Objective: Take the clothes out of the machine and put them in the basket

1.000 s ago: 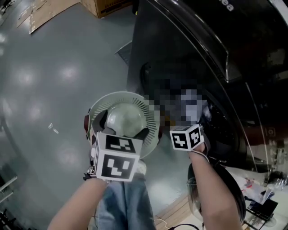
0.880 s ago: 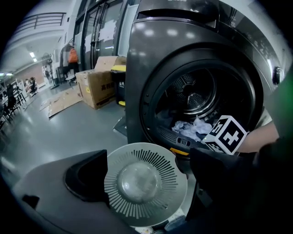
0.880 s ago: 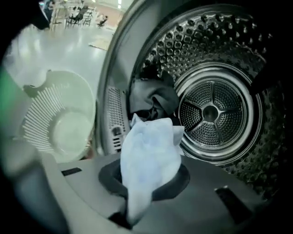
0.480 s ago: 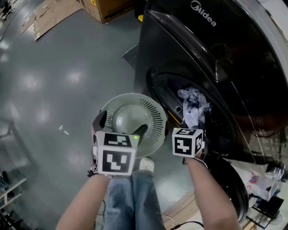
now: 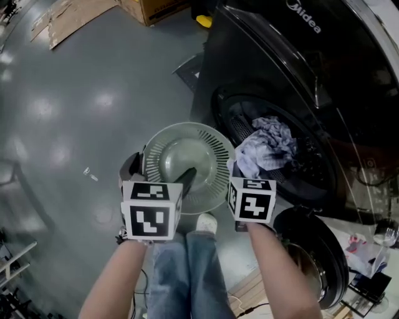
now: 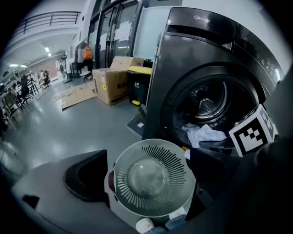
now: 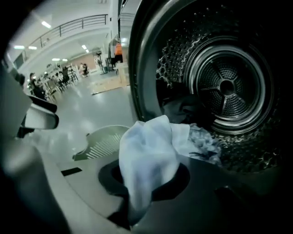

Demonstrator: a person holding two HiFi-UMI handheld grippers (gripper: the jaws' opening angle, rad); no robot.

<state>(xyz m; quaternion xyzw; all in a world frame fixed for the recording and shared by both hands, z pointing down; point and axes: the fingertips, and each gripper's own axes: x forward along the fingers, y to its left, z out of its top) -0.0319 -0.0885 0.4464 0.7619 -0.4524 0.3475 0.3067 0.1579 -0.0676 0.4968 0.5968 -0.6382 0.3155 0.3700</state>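
My left gripper (image 5: 161,174) is shut on the rim of a pale green slotted basket (image 5: 187,163) and holds it in the air in front of the dark washing machine (image 5: 249,56). One finger (image 5: 187,177) reaches inside the basket, which fills the space between the jaws in the left gripper view (image 6: 153,178). My right gripper (image 5: 244,177) is shut on a white cloth (image 5: 265,146). The cloth (image 7: 146,160) bunches up between the jaws, and its blue-patterned end trails back to the drum mouth (image 7: 226,87), just right of the basket's rim (image 7: 103,139).
The round machine door (image 5: 312,255) hangs open at the lower right. My legs and a shoe (image 5: 204,222) are under the basket. Cardboard boxes (image 6: 112,84) and a yellow-lidded bin (image 6: 137,84) stand on the grey floor behind, with flattened cardboard (image 5: 75,19) further left.
The right gripper has rolled and drawn the cloth out of the drum towards the basket. The left gripper has moved with the basket closer to the machine opening.
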